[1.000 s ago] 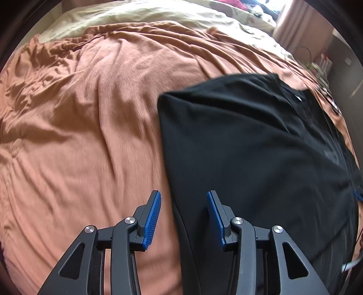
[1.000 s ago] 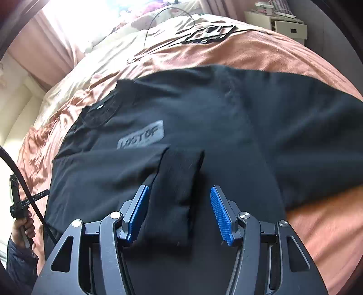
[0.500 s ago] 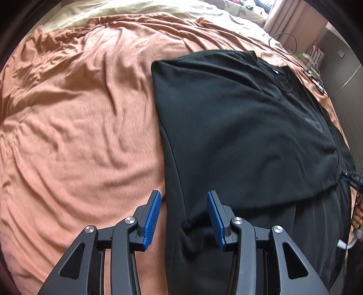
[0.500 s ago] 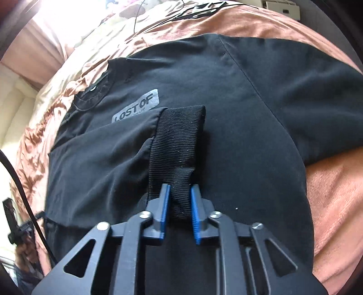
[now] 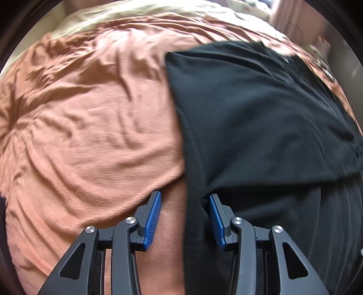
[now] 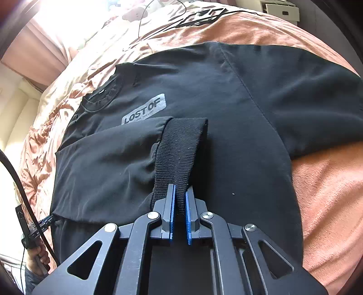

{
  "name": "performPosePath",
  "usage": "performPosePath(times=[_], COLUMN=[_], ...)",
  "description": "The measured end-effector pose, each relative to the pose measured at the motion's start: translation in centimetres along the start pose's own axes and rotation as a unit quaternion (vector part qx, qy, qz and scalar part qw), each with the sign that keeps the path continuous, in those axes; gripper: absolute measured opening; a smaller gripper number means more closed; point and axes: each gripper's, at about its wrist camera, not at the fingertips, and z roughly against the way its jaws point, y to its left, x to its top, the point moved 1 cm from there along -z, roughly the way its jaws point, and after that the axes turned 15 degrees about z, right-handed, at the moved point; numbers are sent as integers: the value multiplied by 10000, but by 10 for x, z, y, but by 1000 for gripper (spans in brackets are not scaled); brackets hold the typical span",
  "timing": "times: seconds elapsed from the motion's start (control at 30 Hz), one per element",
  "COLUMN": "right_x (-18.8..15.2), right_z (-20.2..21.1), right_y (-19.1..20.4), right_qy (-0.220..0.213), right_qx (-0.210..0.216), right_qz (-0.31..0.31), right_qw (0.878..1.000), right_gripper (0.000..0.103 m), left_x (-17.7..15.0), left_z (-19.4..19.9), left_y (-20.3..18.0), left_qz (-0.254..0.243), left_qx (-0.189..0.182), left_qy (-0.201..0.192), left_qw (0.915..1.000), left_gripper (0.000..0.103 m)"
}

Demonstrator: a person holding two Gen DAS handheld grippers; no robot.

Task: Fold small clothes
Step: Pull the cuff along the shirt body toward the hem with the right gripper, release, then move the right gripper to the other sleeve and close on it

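A black sweatshirt [image 6: 226, 95] with a grey "LOST OF" patch [image 6: 145, 111] lies spread on an orange bed cover [image 6: 329, 181]. One sleeve is folded across the chest. My right gripper [image 6: 180, 199] is shut on that sleeve's ribbed cuff [image 6: 181, 147]. In the left wrist view the sweatshirt [image 5: 261, 113] fills the right half. My left gripper [image 5: 185, 204] is open, low over the bed, with the garment's side edge [image 5: 192, 204] between its fingers.
The orange cover [image 5: 90, 124] is wrinkled and runs far to the left. A cream blanket [image 6: 102, 45] with a thin cable lies at the back. A white drawer unit [image 6: 281, 9] stands beyond the bed. The other hand-held gripper [image 6: 34, 229] shows at far left.
My right gripper closed on the cuff. My left gripper moved forward and down so the sweatshirt's side edge now sits between its open fingers.
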Motion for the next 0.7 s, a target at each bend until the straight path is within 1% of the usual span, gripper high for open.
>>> performPosePath(times=[0.07,0.17,0.27,0.37,0.4,0.43,0.47,0.5,0.53,0.63,0.7], right_x=[-2,-7,-9,-10,-11,-13,-14,-16,-17,-23,-29], right_z=[2,-4,-9,9,16,22,29,36,45,63,76], right_y=[2,4,0,-9,-14,-16,-22,-27,-34,-54,-75], right_qy=[5,104,171,-59,-136,-186,-256,-328,-421,-568,-683], right_qx=[-2,-106,-81,-251,-195,-140,-128,-184,-255,-293,-365], right_qz=[62,166,161,202,185,165,141,142,130,-51,-267], right_qw=[10000,9998,9997,9995,9995,9996,9995,9992,9987,9979,9966], right_gripper=[4,4,6,8,12,22,30,45,54,55,55], left_x=[1,1,-1,-4,-5,-6,-6,-6,-5,-2,1], left_z=[1,2,4,11,16,21,27,31,35,48,54], left_y=[10,22,29,23,22,21,20,19,17,10,1], left_qz=[205,297,408,325,291,274,246,233,230,194,169], left_qx=[-136,-248,-334,-302,-297,-307,-345,-397,-455,-554,-558], left_qy=[-7,26,139,221,189,155,131,124,113,27,-32], left_qw=[9997,9992,9985,9988,9990,9990,9990,9989,9986,9983,9983], left_gripper=[41,39,39,41,41,41,41,41,42,43,50])
